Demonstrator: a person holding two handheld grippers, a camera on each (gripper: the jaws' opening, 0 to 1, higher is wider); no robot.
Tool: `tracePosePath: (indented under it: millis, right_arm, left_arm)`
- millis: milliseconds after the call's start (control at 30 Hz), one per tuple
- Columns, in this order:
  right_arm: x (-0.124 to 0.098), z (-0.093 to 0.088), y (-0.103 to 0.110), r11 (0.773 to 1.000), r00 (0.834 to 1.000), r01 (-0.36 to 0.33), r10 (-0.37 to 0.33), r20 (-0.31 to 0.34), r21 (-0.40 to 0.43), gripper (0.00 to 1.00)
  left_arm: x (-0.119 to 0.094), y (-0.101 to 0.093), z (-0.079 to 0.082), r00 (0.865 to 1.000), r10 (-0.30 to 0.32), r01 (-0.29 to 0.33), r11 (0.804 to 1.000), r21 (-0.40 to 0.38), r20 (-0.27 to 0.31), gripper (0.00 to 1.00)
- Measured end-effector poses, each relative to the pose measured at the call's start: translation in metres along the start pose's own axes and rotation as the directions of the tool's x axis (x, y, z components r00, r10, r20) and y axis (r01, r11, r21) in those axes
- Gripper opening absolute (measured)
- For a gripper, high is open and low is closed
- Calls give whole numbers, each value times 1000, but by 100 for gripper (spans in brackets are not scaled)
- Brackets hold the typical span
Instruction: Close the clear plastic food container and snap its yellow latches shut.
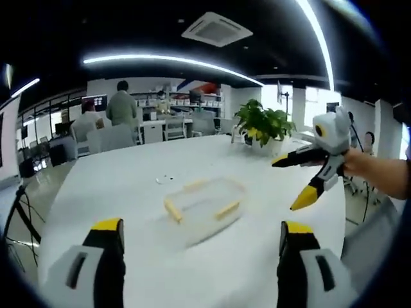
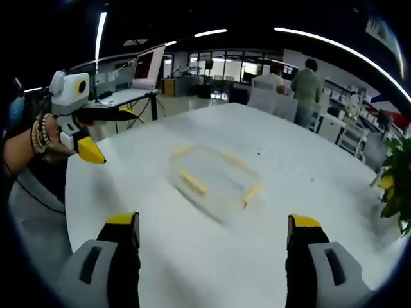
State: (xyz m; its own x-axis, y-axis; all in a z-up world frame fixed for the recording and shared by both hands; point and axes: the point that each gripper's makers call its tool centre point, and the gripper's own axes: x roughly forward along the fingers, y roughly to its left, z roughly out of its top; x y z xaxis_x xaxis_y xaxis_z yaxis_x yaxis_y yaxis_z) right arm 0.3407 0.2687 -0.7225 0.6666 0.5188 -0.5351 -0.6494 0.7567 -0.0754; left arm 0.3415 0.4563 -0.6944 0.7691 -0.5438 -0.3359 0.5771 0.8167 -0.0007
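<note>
A clear plastic food container (image 1: 204, 208) with yellow latches (image 1: 173, 210) is seen lying flat near the middle of a round white tabletop (image 1: 115, 186), its lid apparently seated but blurred, so whether any latch is snapped cannot be told. In the left gripper view, the left gripper (image 1: 200, 240) is held with jaws spread wide and nothing between them, the container lying just ahead, centred between the jaws. Its long axis is set diagonally, running from lower left to upper right. To the right, the right gripper (image 1: 297, 183) is carried above the tabletop, also parted and empty, apart from the container. In the right gripper view, the same container is shown ahead, its long axis slanting from upper left to lower right. The left gripper is judged the nearer. A potted plant (image 1: 263, 125) is visible beyond.
</note>
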Motion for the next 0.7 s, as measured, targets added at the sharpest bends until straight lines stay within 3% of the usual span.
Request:
tracePosePath:
  millis: [267,433,533,700]
  right_arm:
    - [-37,-5,14,998,999,17,-19,44,54,100]
    - [-73,12,23,996,978,55,-69,198,73,100]
    - [-93,7,29,993,972,73,-92,216,94,100]
    - [-116,-9,38,988,968,128,-144,205,89,100]
  left_arm:
    - [-55,-13,-7,1000,16,-16,1000,-19,18,99]
    - [-93,-23,-13,998,34,-31,999,-36,62,99]
    - [-113,-23,-23,997,66,-66,998,-25,39,99]
    - [-135,-24,-26,994,91,-88,995,-51,67,98]
